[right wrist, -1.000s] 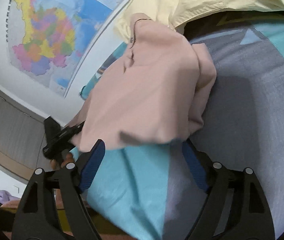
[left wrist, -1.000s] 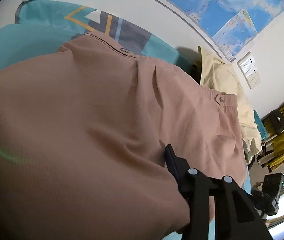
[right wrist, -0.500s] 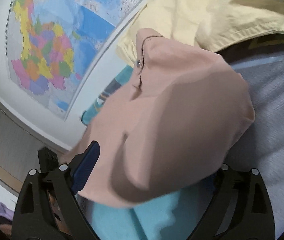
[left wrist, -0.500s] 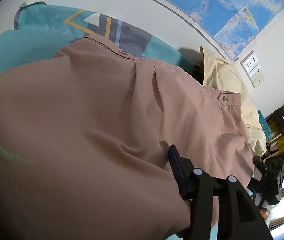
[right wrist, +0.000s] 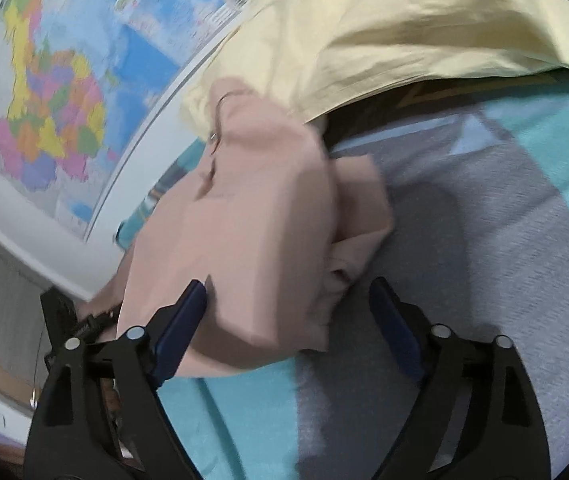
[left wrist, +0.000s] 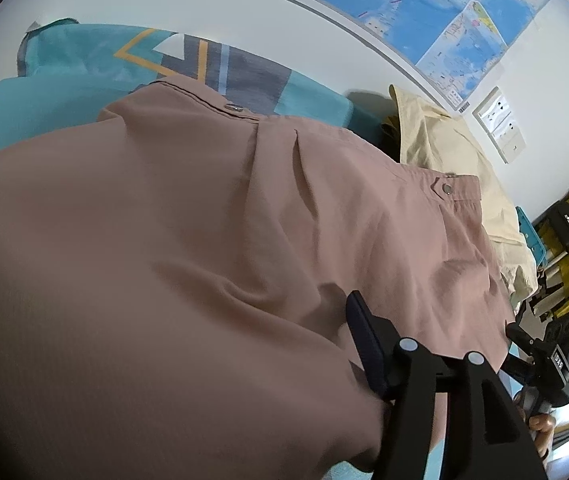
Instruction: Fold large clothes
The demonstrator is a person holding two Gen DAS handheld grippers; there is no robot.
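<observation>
My right claw (right wrist: pixel 284 312) stands spread wide, its blue pads either side of the lower edge of the pink garment (right wrist: pixel 252 232); the left pad (right wrist: pixel 182 320) touches the cloth, the right pad (right wrist: pixel 394 328) is apart from it, so nothing is pinched. My left claw (left wrist: pixel 348 344) shows only one blue pad (left wrist: pixel 364 344) clearly, with the pink garment (left wrist: pixel 204 240) draped over the other side and bunched against that pad. I cannot tell whether it is clenched on the fabric.

The garment lies spread across the teal and grey patterned cover (left wrist: pixel 84 60), its waistband with two snap buttons toward the wall. In the right wrist view its near end is folded into a thick, blurred bundle over the cover (right wrist: pixel 484 260). Just beyond it sits a pale yellow garment (right wrist: pixel 404 40), touching the pink one at its far corner. A coloured map (right wrist: pixel 52 100) hangs on the wall behind, and a white socket panel (left wrist: pixel 498 124) is beside the map in the left view.
</observation>
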